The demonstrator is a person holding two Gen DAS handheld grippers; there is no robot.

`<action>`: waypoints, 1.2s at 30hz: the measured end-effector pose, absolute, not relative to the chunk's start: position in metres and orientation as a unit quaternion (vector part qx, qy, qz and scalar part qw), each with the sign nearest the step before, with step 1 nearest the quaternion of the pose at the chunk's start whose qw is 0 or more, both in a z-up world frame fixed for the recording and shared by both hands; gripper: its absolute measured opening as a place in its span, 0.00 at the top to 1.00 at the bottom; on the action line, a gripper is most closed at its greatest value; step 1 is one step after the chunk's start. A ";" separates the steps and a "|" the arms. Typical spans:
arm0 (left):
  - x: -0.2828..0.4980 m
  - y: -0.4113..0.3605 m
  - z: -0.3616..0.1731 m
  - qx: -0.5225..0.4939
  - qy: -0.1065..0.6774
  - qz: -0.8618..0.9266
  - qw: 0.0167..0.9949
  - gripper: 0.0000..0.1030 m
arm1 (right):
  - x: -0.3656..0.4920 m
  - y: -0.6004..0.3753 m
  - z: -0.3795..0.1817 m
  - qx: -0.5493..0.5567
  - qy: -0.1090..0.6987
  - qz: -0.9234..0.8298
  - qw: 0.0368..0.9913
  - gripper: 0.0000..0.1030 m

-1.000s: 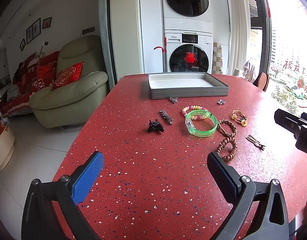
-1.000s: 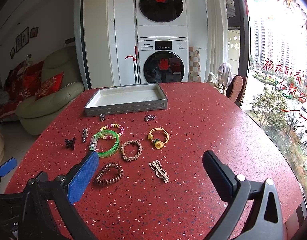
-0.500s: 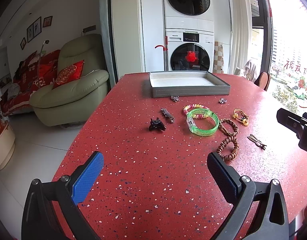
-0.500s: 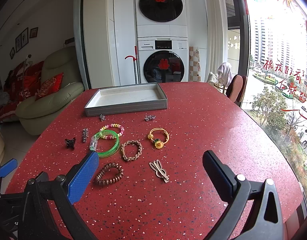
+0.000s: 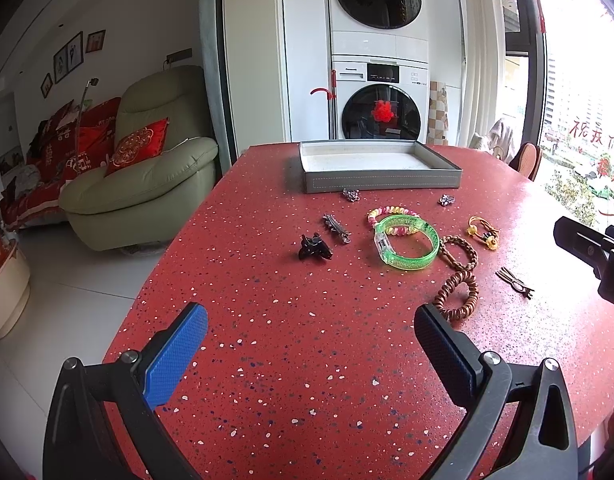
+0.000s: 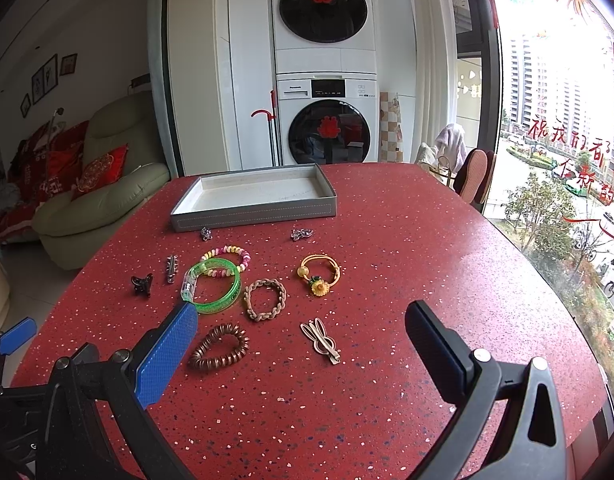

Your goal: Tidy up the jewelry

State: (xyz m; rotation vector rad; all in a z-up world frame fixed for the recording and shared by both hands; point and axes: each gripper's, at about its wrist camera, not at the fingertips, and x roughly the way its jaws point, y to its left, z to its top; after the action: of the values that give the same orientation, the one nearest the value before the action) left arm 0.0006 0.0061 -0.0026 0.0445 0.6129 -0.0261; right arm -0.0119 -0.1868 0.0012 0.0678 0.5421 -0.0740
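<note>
Both the left gripper (image 5: 311,336) and the right gripper (image 6: 301,336) are spread wide, grasping nothing. In front of one grey tray (image 6: 253,216), lying crosswise, five bracelets (image 6: 214,286) and five clips (image 6: 321,341) lie scattered.

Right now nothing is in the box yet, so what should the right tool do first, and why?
Probably lower the open right tool over the brown coil bracelet and close on it. That bracelet lies nearest this tool, apart from the other pieces, and the grey tray behind the jewelry holds nothing yet. The left tool is open too.
</note>
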 end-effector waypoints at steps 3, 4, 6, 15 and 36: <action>0.001 0.006 -0.003 0.022 0.302 -0.013 0.953 0.00 | -0.012 -0.186 0.001 0.034 0.268 -0.036 0.962 0.00; 0.001 0.006 -0.003 0.022 0.302 -0.013 0.953 0.00 | -0.012 -0.186 0.001 0.035 0.268 -0.035 0.962 0.00; 0.001 0.006 -0.003 0.022 0.302 -0.013 0.953 0.00 | -0.012 -0.185 0.001 0.035 0.268 -0.035 0.962 0.00; 0.002 0.005 -0.004 0.025 0.307 -0.011 0.951 0.00 | -0.012 -0.187 -0.001 0.039 0.271 -0.033 0.961 0.00; 0.009 0.002 -0.011 0.025 0.319 -0.014 0.947 0.00 | -0.001 -0.192 -0.007 0.045 0.294 -0.029 0.954 0.00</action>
State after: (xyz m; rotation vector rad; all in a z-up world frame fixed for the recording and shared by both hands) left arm 0.0091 0.0023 -0.0111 0.0501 0.6498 -0.0282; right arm -0.0010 -0.1919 -0.0068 0.0914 0.5979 -0.0579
